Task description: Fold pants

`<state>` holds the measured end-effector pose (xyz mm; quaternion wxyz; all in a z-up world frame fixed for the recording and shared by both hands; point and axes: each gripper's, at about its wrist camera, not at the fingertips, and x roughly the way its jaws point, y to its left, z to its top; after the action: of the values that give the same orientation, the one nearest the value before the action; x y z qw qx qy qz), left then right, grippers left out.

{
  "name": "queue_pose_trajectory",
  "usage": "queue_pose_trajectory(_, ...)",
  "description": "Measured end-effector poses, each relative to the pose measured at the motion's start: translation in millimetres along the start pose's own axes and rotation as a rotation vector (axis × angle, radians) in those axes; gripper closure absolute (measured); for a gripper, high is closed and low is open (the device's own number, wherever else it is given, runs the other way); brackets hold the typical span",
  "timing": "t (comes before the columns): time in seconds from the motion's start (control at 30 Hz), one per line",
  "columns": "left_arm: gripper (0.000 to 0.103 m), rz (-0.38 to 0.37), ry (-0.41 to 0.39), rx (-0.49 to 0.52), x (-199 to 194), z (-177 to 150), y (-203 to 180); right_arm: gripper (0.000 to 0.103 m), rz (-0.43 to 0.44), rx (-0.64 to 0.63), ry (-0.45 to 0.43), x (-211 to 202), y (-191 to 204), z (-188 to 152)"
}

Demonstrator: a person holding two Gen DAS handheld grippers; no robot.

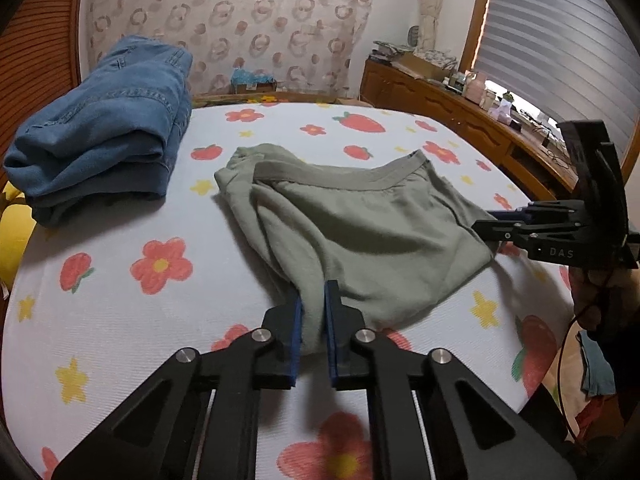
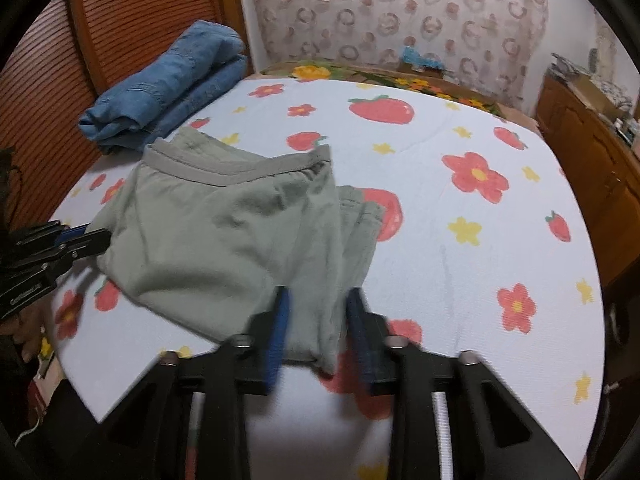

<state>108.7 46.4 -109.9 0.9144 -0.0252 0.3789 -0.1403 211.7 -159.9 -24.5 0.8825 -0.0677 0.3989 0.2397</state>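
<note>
**Spotter:** Start with the left wrist view. What have you got?

**Me:** The green pants lie in the middle of the flowered bed, already doubled over, waistband along the far side. My left gripper has its blue pads narrowed onto a bunched near corner of the cloth; I judge it pinched, since fabric fills the gap. To the right, my right gripper comes in level from the side and meets the right edge of the pants. From here I cannot tell how wide it stands. Folded jeans sit far left, well apart.

**Spotter:** How will the fabric behave?

**Me:** It looks light, soft and limp, a knit that sags and creases wherever it is not held. I would hold it at corners and folded edges, through all layers, or the lower ones will slip out.

**Spotter:** And the right wrist view?

**Me:** Blurred, but the right gripper has a hanging edge of the pants between its pads, with space left on the right side, so the fingers are fairly wide and I cannot say they grip. This corner reaches the near edge of the bed. The left gripper shows at the left, low and level, tips closed on the cloth's left edge. The jeans lie far left.
</note>
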Motion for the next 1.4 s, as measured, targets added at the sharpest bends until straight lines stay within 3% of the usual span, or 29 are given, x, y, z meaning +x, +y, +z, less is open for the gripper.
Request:
queue_pose_trajectory(0.13,0.093,-0.013,-0.027,-0.008,-9.5,2.1,-2.4,0.096,0.008,-0.017,-0.019,-6.1,-2.8,-4.2)
queue_pose_trajectory(0.37,0.093,-0.042,-0.042,0.024,-36.2,-7.7,-22.4,0.096,0.032,-0.034,-0.048,-44.7,-1.3,-22.6)
queue_pose_trajectory(0.67,0.091,-0.027,0.005,0.04,-42.0,-25.1,-35.9,0.095,0.043,-0.03,0.004,-59.1,-7.3,-50.4)
queue_pose_trajectory(0.73,0.084,-0.022,0.013,0.039,-39.4,-24.4,-35.2,0.092,0.037,-0.012,0.013,-57.5,-11.5,-50.0)
queue_pose_trajectory(0.8,0.069,-0.011,0.009,0.034,-38.7,-22.1,-33.3,0.087,0.044,0.0,0.009,-58.7,-14.1,-48.2)
queue_pose_trajectory(0.87,0.057,-0.009,-0.002,0.029,-38.4,-18.7,-30.4,0.071,0.026,0.008,0.0,-60.1,-14.9,-45.8)
queue_pose_trajectory(0.97,0.055,-0.014,0.003,0.019,-33.0,-10.6,-25.8,0.061,0.038,0.009,-0.022,-60.1,-9.7,-41.1)
queue_pose_trajectory(1.03,0.048,-0.002,0.016,0.024,-25.8,-5.0,-24.0,0.058,0.035,0.015,-0.035,-57.2,-8.3,-37.2)
queue_pose_trajectory(1.1,0.033,0.001,0.017,0.019,-19.2,-0.4,-20.9,0.057,0.037,0.028,-0.034,-49.9,-8.8,-32.1)
queue_pose_trajectory(1.4,0.03,0.015,0.06,-0.036,5.4,11.1,-3.8,0.057,0.006,0.087,0.018,-16.0,-14.8,-21.3)
